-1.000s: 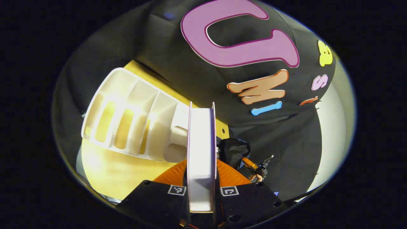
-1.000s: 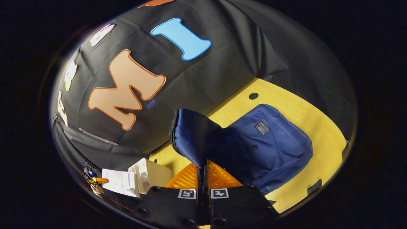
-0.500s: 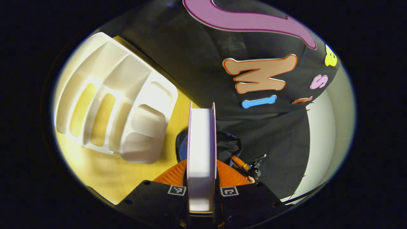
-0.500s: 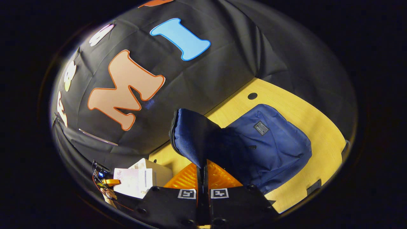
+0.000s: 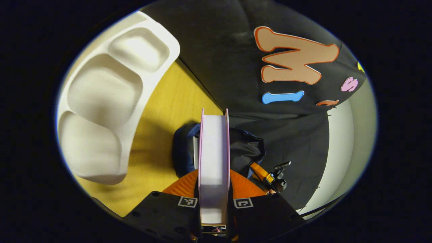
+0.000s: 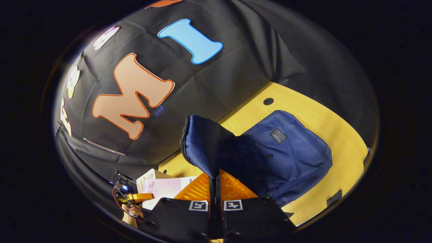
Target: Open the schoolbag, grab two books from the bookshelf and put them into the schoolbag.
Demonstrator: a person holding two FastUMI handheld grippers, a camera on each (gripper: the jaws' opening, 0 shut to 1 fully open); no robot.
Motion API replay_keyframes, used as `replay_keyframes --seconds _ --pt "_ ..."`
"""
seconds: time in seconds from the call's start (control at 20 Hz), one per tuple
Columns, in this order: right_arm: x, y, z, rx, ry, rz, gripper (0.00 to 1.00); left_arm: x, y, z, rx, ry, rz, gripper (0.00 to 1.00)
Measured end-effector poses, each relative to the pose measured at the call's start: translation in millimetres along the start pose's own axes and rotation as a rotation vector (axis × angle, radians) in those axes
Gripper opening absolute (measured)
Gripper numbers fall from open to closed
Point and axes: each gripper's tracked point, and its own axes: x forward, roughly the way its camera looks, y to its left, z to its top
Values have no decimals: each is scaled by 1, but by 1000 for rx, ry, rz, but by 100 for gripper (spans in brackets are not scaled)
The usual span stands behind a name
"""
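Note:
A pale book stands edge-on between the fingers of my left gripper, which is shut on it. Just beyond it lies the open dark blue schoolbag, with a light edge inside its mouth. The white bookshelf lies to the left on the yellow table. In the right gripper view my right gripper is shut on the schoolbag's lifted flap, holding it up over the bag's body. The left gripper with the book comes in at the lower left.
The yellow table runs under the bag, with a round hole near the back edge. Black cloth walls close the back. The other gripper and a hand show to the right of the bag.
My left gripper has carried the book away from the bookshelf and over toward the bag's mouth. The right gripper keeps the flap raised in the same spot.

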Motion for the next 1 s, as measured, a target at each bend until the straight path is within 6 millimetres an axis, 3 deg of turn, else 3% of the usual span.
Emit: replay_keyframes --seconds 0.35,0.55,1.0 --pt "1 0 0 5 1 4 3 68 -8 -9 -21 -20 -91 24" --pt "1 0 2 7 3 5 3 104 -2 -23 -33 9 -98 25" --pt "-1 -2 5 16 3 12 3 152 22 -33 -100 10 -58 23"
